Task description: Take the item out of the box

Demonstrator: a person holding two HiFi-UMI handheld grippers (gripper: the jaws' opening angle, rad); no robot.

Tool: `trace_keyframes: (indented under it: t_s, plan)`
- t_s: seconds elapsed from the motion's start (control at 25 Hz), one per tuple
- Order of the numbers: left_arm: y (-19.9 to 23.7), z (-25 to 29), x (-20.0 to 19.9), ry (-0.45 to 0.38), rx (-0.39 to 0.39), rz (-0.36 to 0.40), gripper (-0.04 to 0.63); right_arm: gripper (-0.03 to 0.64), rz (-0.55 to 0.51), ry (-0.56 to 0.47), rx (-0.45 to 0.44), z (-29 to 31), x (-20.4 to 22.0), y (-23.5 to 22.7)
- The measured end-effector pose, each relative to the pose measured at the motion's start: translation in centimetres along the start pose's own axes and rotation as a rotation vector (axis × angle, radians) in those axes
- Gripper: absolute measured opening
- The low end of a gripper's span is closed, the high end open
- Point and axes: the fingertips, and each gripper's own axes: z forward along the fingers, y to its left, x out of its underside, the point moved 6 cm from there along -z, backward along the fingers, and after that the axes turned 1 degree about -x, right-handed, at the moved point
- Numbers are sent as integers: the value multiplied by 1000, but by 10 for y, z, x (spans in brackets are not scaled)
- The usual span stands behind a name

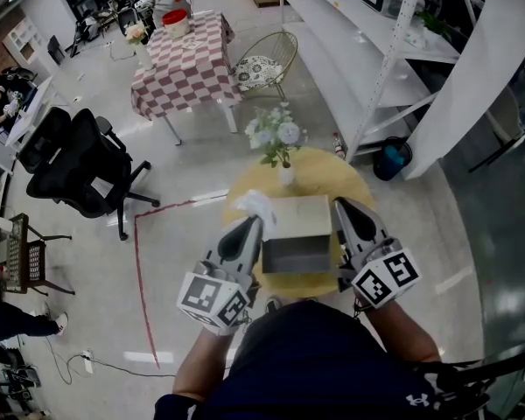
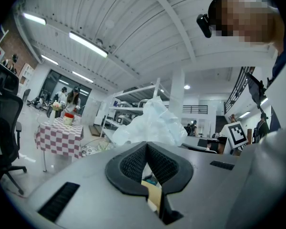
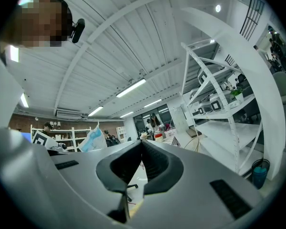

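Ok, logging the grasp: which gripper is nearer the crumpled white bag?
Left. The left gripper is shut on the white bag at the box's left corner; the right gripper is beside its right wall.

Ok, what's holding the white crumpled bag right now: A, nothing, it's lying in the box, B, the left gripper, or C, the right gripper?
B: the left gripper has its jaws closed on the white bag, which sticks up past its tips beside the box; the right gripper is shut with nothing between its jaws.
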Motion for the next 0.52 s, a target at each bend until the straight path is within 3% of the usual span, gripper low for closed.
trace_keyframes:
  t_s: [0.52]
  plan:
    - [5,-7,2,6,-11,-18,15,12,5,4,3,2,4,5]
